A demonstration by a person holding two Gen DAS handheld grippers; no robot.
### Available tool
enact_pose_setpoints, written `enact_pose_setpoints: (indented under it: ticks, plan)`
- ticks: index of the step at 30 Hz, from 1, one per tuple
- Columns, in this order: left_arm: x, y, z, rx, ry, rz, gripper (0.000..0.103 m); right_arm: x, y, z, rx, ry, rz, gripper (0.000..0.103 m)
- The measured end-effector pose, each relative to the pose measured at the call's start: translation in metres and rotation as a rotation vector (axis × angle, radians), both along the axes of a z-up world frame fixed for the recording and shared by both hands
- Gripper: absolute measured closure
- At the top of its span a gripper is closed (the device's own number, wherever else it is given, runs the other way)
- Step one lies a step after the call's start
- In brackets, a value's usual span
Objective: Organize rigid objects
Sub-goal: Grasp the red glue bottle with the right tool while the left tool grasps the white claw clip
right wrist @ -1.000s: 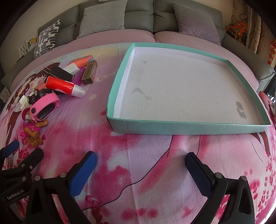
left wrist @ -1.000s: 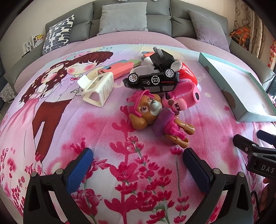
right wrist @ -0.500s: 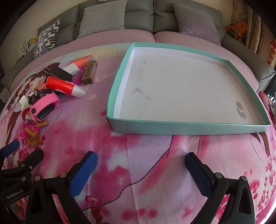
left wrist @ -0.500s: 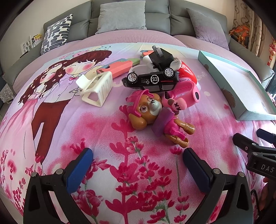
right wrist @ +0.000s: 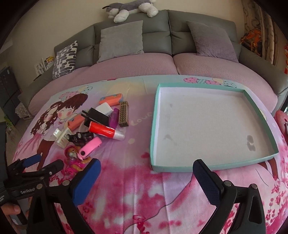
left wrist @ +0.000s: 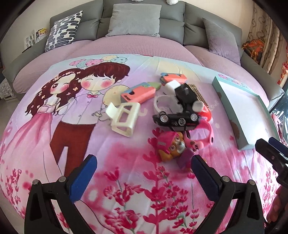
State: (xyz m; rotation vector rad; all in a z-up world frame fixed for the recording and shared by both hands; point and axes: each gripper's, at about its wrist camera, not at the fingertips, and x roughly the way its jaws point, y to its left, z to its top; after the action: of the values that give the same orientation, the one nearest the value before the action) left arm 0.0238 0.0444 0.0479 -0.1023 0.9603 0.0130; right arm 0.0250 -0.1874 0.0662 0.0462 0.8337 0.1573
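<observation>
A pile of toys lies on the pink printed blanket: a pink-helmeted pup figure, a black toy car, a pink watch, a white plastic holder and a red tube. My left gripper is open and empty, just in front of the pup figure. An empty teal tray lies to the right of the pile. Facing its near edge, my right gripper is also open and holds nothing. In the right wrist view the pup figure sits beside the left gripper's fingers.
A grey sofa back with grey cushions and a patterned pillow lines the far side. A plush husky lies on top. Orange cases, a black box and a brown perforated block crowd the pile.
Both grippers have drawn back and risen, so toys and tray look farther away. The left view has shifted left of the pile. No object has been moved.
</observation>
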Motion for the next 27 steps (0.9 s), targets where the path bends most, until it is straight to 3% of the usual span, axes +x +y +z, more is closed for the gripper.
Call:
enact_pose_setpoints:
  ticks: [7,13,16,27]
  plan:
    - [0.036,0.030,0.007,-0.083,0.042,0.095,0.000,0.043,0.046,0.009,0.026,0.030,0.085,0.000]
    - [0.056,0.043,-0.001,-0.122,0.066,0.168,0.001,0.070,0.063,-0.009,0.072,0.105,0.113,0.001]
    - [0.062,0.046,-0.003,-0.124,0.069,0.210,0.001,0.082,0.068,-0.022,0.095,0.159,0.113,0.010]
    - [0.071,0.031,-0.016,-0.093,0.078,0.253,0.002,0.100,0.060,-0.041,0.141,0.225,0.089,0.011]
